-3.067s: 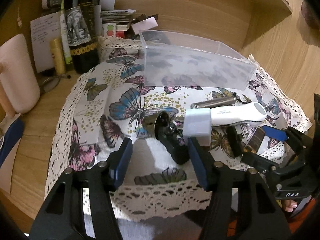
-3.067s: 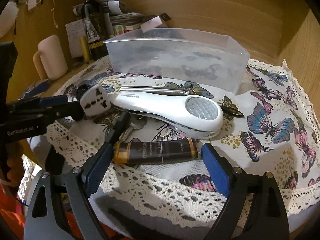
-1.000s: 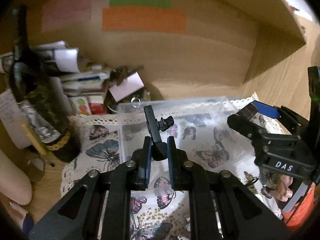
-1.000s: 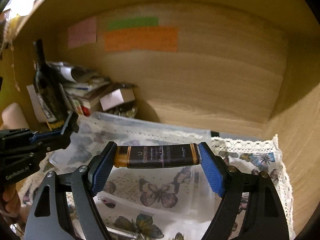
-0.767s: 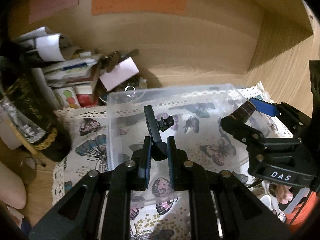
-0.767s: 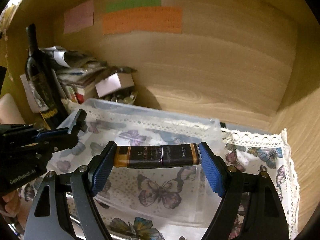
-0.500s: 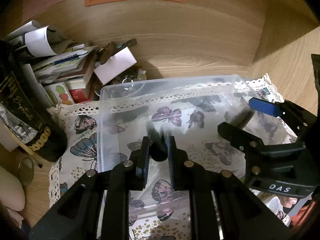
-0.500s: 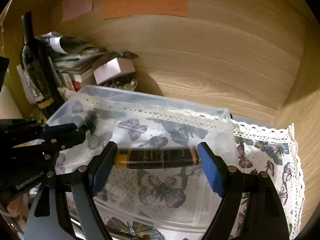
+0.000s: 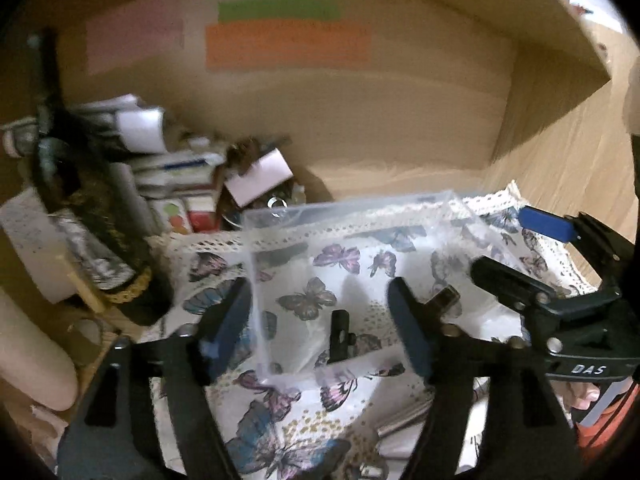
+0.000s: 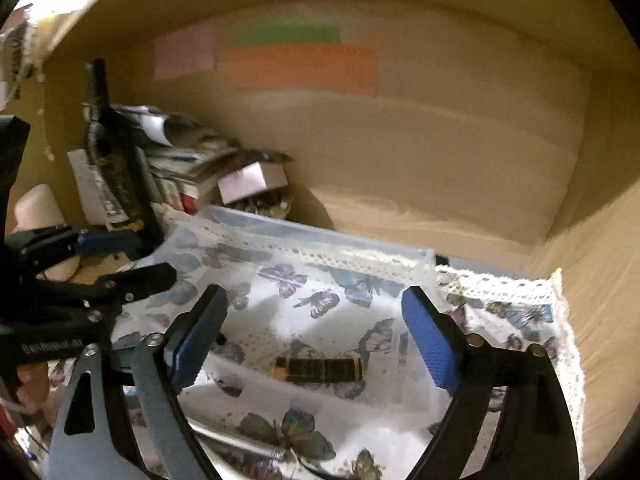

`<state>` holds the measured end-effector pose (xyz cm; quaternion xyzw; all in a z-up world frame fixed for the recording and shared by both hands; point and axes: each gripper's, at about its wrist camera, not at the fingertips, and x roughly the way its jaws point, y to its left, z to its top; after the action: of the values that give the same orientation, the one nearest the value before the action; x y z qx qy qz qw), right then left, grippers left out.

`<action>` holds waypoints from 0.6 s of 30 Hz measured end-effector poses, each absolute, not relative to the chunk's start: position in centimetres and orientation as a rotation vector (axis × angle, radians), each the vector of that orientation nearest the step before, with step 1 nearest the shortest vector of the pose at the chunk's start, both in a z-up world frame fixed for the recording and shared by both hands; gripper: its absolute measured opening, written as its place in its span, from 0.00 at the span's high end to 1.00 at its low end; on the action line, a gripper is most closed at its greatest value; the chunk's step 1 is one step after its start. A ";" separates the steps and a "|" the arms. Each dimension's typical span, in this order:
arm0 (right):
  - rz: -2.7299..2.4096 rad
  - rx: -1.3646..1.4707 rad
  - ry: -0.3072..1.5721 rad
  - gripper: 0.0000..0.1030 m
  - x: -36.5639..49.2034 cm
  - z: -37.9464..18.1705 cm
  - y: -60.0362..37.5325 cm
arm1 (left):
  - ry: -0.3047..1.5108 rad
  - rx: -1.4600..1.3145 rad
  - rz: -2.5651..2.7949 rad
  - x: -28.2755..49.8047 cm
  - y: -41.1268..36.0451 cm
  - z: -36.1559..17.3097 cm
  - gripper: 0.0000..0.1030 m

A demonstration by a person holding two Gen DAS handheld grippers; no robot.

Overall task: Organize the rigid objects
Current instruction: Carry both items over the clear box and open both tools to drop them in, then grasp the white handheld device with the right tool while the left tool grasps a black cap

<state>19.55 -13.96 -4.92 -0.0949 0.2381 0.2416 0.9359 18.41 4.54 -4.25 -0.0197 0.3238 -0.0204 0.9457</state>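
Clear plastic bin (image 10: pixel 332 240), lace-edged cloth (image 10: pixel 500 284).

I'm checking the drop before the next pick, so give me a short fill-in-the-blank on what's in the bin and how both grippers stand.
1. The dark tube with gold ends lies inside the clear plastic ____.
2. The left gripper, jaws just opened, is ____ of the black clip.
3. Between the pads of the right gripper, jaws just opened wider, there is ____.
4. The bin stands on a cloth printed with ____.

Missing words: bin; clear; nothing; butterflies
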 end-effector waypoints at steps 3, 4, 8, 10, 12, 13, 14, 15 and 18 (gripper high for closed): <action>0.501 -0.220 0.446 0.07 17.2 -4.7 -14.8 | 0.620 -0.029 -0.019 16.3 5.1 -3.4 0.10; 0.500 -0.225 0.442 0.06 16.8 -4.8 -15.0 | 0.613 -0.027 -0.014 15.7 5.3 -3.3 0.08; 0.522 -0.225 0.467 0.05 15.4 -6.0 -15.8 | 0.621 -0.030 0.002 13.4 6.1 -3.8 0.03; 0.538 -0.231 0.500 0.05 14.9 -7.1 -15.9 | 0.644 -0.029 0.011 12.5 6.4 -4.7 0.03; 0.549 -0.246 0.535 0.05 14.6 -8.3 -15.6 | 0.678 -0.029 0.016 11.8 6.7 -5.9 0.03; 0.560 -0.262 0.561 0.05 14.5 -9.1 -15.3 | 0.699 -0.029 0.013 11.6 6.7 -6.6 0.03; 0.571 -0.280 0.591 0.05 14.4 -9.9 -15.0 | 0.729 -0.030 0.001 11.4 6.8 -7.4 0.03; 0.579 -0.288 0.608 0.05 14.2 -10.5 -14.9 | 0.750 -0.028 -0.007 11.1 6.8 -8.0 0.03; 0.617 -0.319 0.679 0.07 14.0 -12.4 -14.2 | 0.807 -0.019 -0.017 10.5 6.5 -9.9 0.03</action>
<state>14.03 -14.21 -12.37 -0.1534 0.3263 0.2965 0.8844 10.49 6.53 -9.93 -0.0093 0.3924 -0.0081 0.9197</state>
